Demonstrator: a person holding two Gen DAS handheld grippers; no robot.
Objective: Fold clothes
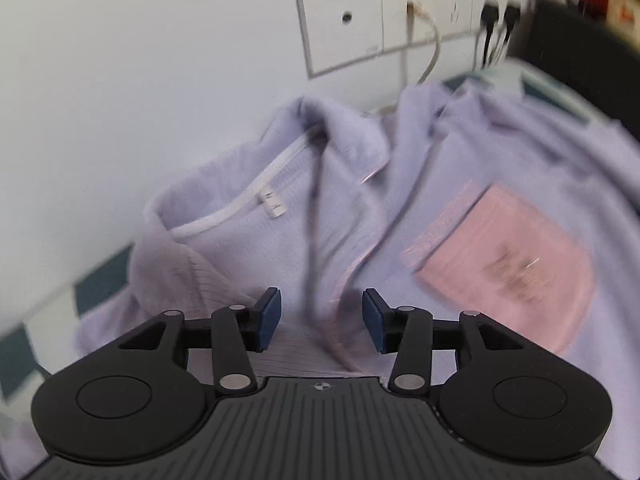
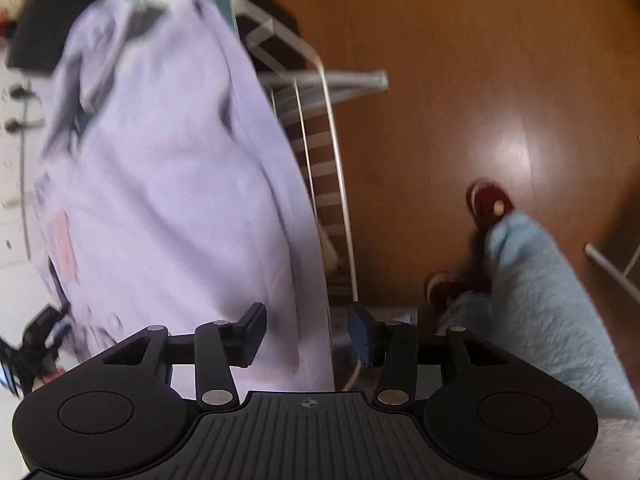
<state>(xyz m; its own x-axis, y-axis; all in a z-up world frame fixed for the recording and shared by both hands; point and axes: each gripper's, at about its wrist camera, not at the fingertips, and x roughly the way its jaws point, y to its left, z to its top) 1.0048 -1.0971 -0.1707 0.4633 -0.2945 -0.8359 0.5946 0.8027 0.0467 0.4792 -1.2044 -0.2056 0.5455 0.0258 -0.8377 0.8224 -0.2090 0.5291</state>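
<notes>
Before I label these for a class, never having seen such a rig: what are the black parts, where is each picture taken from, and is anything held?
The black parts are two hand-held grippers, each carrying a camera that looks along its fingers. The left gripper view faces a wall with sockets; a lilac garment with a pink pocket lies below it. The right gripper view looks down the garment's edge to a wire rack, a wood floor and red slippers. Both grippers are open, holding nothing.
</notes>
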